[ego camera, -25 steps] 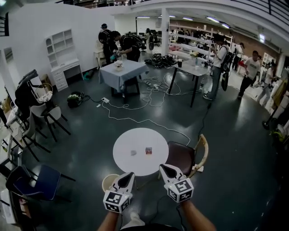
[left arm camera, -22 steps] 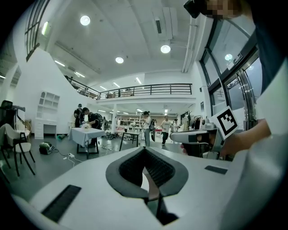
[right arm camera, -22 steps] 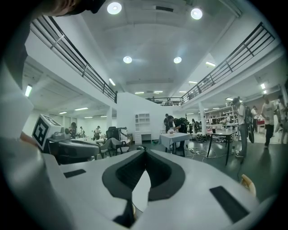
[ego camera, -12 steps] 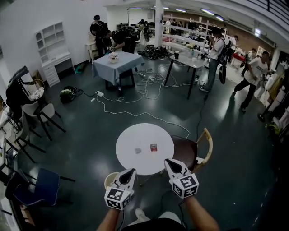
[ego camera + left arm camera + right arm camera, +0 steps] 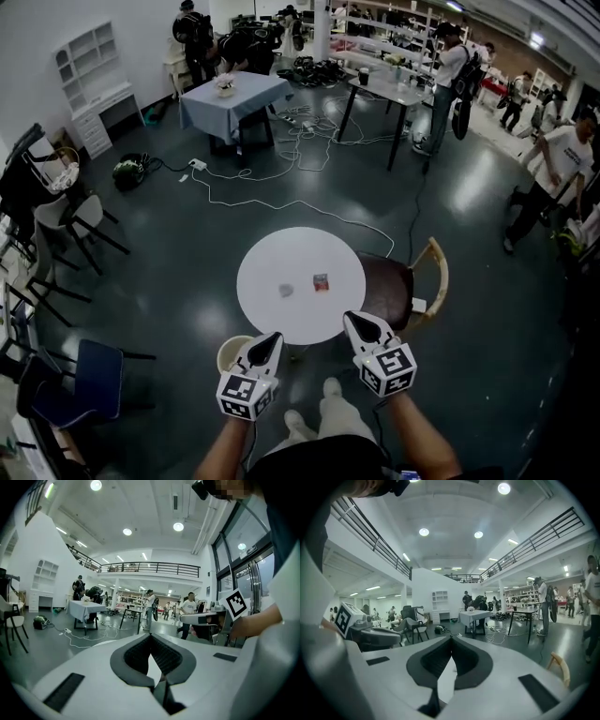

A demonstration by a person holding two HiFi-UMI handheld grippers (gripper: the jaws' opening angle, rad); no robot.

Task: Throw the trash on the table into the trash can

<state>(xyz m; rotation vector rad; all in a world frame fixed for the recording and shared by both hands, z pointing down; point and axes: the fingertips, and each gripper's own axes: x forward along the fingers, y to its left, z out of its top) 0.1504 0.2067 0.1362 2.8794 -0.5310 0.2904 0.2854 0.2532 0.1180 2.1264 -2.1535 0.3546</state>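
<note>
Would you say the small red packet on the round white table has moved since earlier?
No; the packet still lies right of centre on the table.

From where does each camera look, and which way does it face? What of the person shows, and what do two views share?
Head view: on the person's head, facing steeply down at the round white table; left gripper, right gripper and legs show.
Left gripper view: on the left gripper, facing nearly level along its shut jaws into the hall; right gripper at right.
Right gripper view: on the right gripper, likewise; left gripper at left.
Shared: both gripper views show the grey-clothed square table.
</note>
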